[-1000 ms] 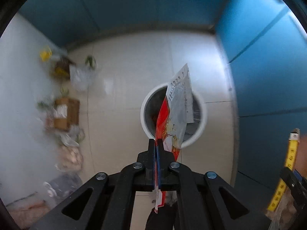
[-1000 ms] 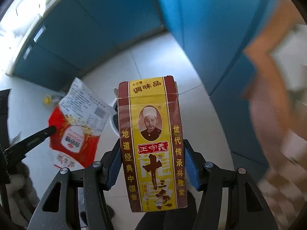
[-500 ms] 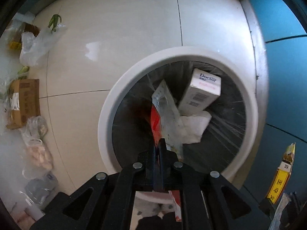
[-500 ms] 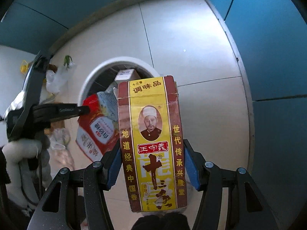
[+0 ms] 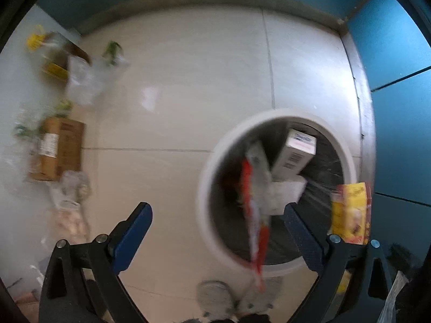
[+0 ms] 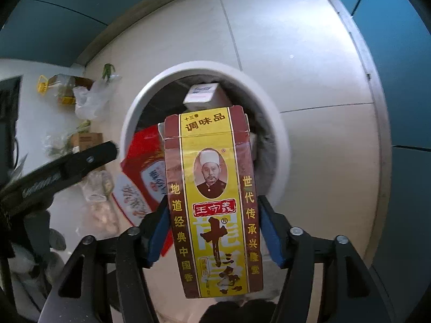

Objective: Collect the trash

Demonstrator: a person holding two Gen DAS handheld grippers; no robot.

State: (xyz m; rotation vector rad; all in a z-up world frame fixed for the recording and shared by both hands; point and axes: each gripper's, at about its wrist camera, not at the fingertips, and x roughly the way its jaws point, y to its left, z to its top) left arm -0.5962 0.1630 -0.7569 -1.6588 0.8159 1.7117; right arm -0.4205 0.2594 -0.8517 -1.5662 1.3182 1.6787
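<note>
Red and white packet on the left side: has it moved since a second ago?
Yes. The red and white packet has left the just-opened left gripper and hangs over the white bin's rim, dropping inward.

One bin — two boxes, one red packet, two grippers.

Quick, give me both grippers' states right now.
Left gripper: fingers just opened wide, red packet loose between them, dropping over the bin.
Right gripper: fingers just opened, off the yellow box between them.
</note>
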